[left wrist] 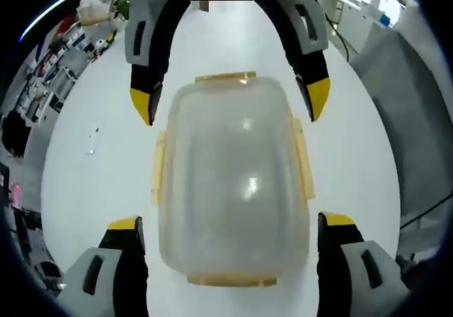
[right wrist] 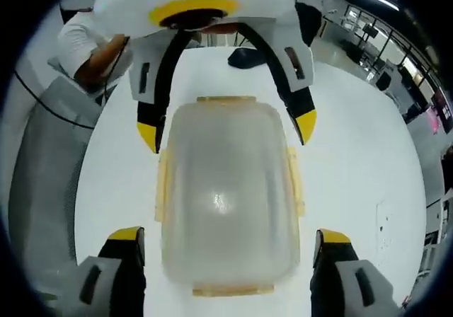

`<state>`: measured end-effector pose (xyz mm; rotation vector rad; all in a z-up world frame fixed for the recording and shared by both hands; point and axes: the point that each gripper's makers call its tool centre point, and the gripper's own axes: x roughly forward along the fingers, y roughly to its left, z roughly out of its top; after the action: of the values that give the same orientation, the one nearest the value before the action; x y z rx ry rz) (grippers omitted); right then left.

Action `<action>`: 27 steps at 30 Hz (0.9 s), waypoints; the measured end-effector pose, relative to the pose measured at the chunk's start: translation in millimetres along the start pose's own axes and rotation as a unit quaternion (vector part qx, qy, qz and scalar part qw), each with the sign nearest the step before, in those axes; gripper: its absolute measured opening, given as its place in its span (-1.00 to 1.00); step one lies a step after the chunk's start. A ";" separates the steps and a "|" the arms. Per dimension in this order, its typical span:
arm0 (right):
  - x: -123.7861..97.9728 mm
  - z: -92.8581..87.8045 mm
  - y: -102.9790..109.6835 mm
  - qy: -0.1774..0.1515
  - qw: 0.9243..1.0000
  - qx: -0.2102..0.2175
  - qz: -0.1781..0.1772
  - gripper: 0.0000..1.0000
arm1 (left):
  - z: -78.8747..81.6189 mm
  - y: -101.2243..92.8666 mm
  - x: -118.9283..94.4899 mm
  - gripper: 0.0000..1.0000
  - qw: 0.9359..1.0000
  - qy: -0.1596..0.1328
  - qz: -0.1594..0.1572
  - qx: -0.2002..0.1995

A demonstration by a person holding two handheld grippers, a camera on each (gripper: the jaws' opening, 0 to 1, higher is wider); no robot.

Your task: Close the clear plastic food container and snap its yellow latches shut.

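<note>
The clear plastic food container [left wrist: 237, 182] lies on the white table [left wrist: 92, 189] with its lid on. Yellow latches [left wrist: 303, 158] stick out from all its sides. My left gripper [left wrist: 231, 223] is open, with its yellow-tipped jaws on either side of the container's near end. My right gripper [left wrist: 230, 101] comes in from the opposite end, also open, its tips flanking the far corners. In the right gripper view the same container [right wrist: 226, 189] sits between the right gripper [right wrist: 228, 235] at the bottom and the left gripper [right wrist: 227, 130] at the top. Neither touches a latch [right wrist: 294, 179].
A person's white sleeve and hand [right wrist: 92, 48] show behind the left gripper. A dark object [right wrist: 248, 56] lies on the table [right wrist: 354, 175] beyond the container. A grey surface [left wrist: 410, 119] borders the table edge. Cluttered shelves [left wrist: 56, 55] stand further off.
</note>
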<state>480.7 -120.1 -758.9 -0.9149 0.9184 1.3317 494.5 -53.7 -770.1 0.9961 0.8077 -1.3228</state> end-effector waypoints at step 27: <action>-49.7 -8.2 34.7 -0.126 0.975 0.161 -0.088 0.98 | 3.9 -35.4 -56.8 0.98 0.969 -0.110 0.101 -0.197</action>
<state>444.5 -145.3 -716.6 -0.5485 0.8057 1.0775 453.3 -34.2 -720.9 0.5871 0.7407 -1.0239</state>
